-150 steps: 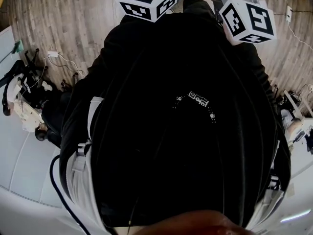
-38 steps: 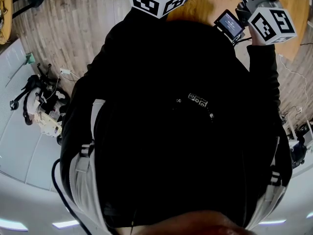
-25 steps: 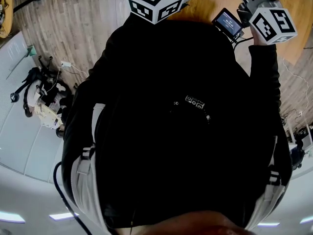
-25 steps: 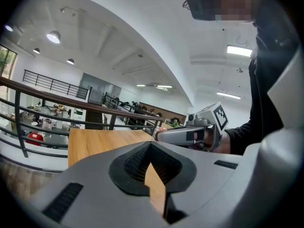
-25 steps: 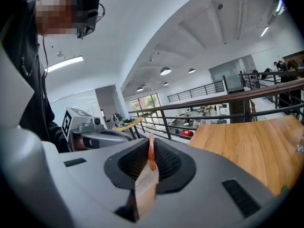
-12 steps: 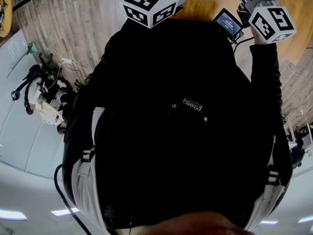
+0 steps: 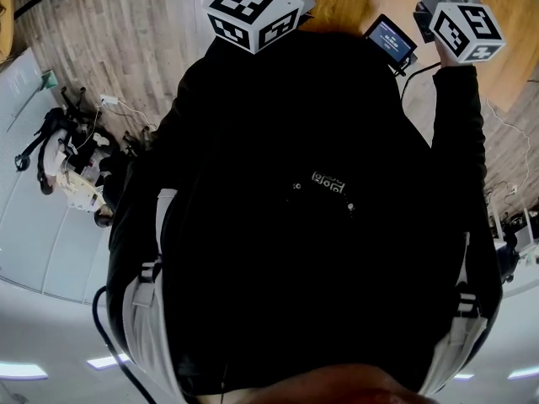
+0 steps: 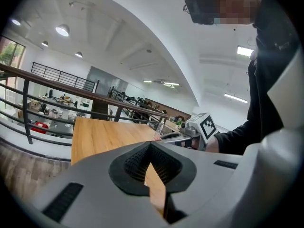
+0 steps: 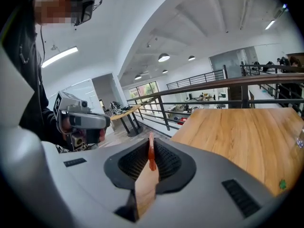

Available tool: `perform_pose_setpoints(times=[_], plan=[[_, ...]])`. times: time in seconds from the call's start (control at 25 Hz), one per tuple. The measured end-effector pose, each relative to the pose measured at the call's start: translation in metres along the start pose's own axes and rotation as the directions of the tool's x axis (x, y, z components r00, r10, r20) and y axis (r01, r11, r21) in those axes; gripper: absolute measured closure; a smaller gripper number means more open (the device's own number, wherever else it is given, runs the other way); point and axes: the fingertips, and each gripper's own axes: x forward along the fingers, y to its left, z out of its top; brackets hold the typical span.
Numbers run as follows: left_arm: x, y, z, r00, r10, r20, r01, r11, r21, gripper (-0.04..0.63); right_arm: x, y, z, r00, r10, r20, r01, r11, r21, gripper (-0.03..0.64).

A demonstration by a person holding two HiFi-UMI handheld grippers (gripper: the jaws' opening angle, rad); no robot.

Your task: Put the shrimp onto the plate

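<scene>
A thin orange-red shrimp stands pinched upright between the dark pads of my right gripper, which is shut on it above a wooden table. My left gripper is shut with nothing between its tips; the same table lies beyond it. Each gripper shows in the other's view: the right gripper's body and the left gripper's body. In the head view only the left marker cube and the right marker cube show, above the person's dark jacket. No plate is clearly visible.
A small screen is mounted by the right cube. A metal railing runs behind the table, with more tables beyond. On the wood floor at the left lies a heap of cables and gear.
The left marker cube has drifted slightly left and the right cube slightly up in the head view. Both grippers stay raised over the table edge.
</scene>
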Motion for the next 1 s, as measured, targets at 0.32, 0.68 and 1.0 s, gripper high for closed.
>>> perform_pose_setpoints(times=[0.32,0.68,1.0], plan=[[0.003,0.006,-0.015,1.000,0.025,-0.015,-0.025,0.999,-0.031,0.597,0.018,-0.013,-0.036,0.997,0.029,-0.068,-0.027,0.999,0.033,0.571],[0.004,0.003,-0.025,0.998,0.029,-0.054,-0.030,1.000,-0.009,0.595,0.034,-0.026,-0.066,0.990,0.055,-0.131,-0.048,0.997,0.057,0.571],[0.010,0.004,-0.026,0.998,0.002,-0.059,-0.005,0.999,-0.045,0.597,0.048,-0.040,-0.090,0.981,0.045,-0.187,-0.031,0.997,0.074,0.571]])
